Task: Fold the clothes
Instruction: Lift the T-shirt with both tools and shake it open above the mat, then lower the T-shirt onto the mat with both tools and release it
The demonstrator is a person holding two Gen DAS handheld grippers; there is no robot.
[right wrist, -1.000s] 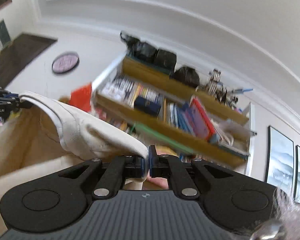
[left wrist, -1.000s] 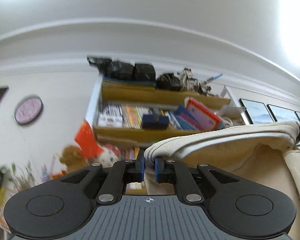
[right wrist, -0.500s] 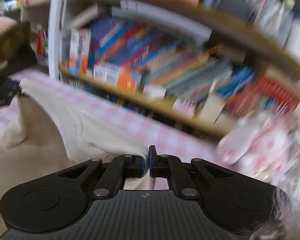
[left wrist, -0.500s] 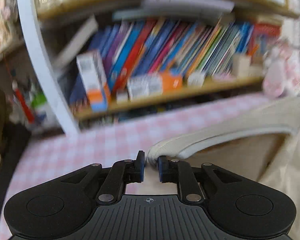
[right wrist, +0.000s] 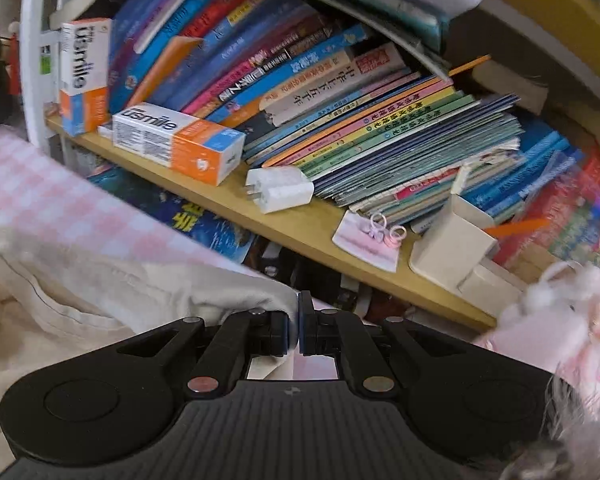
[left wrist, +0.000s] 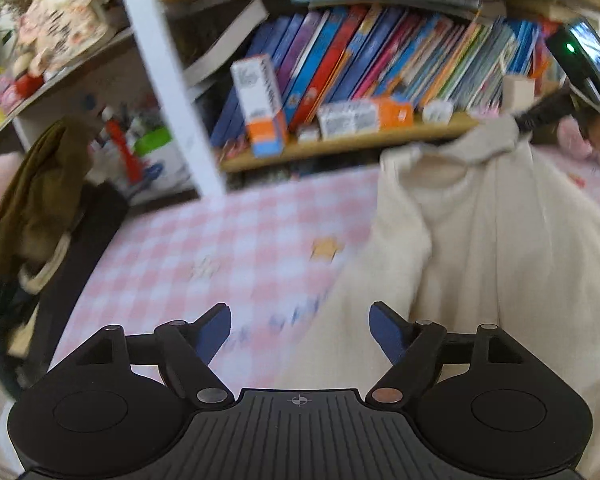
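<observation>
While right gripper pinches garment, left gripper beside

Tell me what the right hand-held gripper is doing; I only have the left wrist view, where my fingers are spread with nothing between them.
Observer: The right hand-held gripper is shut on the cream garment's edge.
Operator: Report what lies straight ahead of it.
Observer: A wooden shelf with a white charger plug lying in front of slanted books.
Operator: Say what is at its far right.
Observer: Something pink and fluffy, too blurred to identify.
</observation>
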